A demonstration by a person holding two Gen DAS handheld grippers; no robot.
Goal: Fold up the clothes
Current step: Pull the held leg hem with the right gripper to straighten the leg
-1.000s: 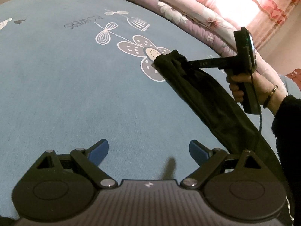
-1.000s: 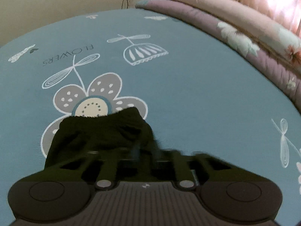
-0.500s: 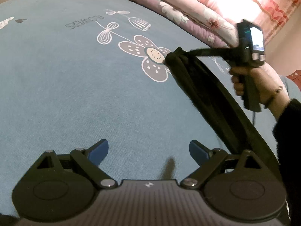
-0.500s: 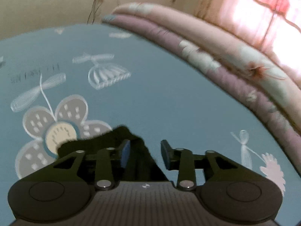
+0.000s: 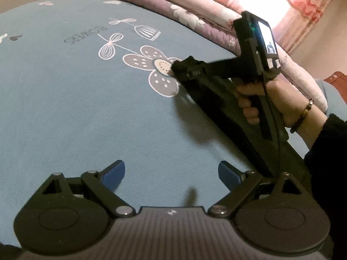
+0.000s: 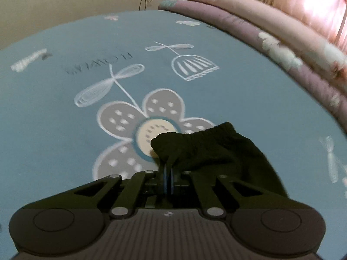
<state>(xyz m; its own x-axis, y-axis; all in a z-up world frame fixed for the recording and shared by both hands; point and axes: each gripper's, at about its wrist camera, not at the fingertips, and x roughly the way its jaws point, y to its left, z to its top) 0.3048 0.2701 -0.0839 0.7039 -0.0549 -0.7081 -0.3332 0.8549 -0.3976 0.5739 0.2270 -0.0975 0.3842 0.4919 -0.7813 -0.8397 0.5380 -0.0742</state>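
Right gripper (image 6: 168, 169) has just snapped its jaws together and now pinches the elastic edge of the black garment (image 6: 216, 149), bunched over the grey flower print (image 6: 130, 125) on the blue bedsheet (image 5: 65, 108). Left gripper (image 5: 171, 173) hovers low, spread wide with nothing between its blue pads.

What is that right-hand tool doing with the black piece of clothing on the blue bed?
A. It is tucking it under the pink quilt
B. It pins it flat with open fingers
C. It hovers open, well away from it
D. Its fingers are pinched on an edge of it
D: the right gripper has its fingers pressed together on an edge of the black garment.
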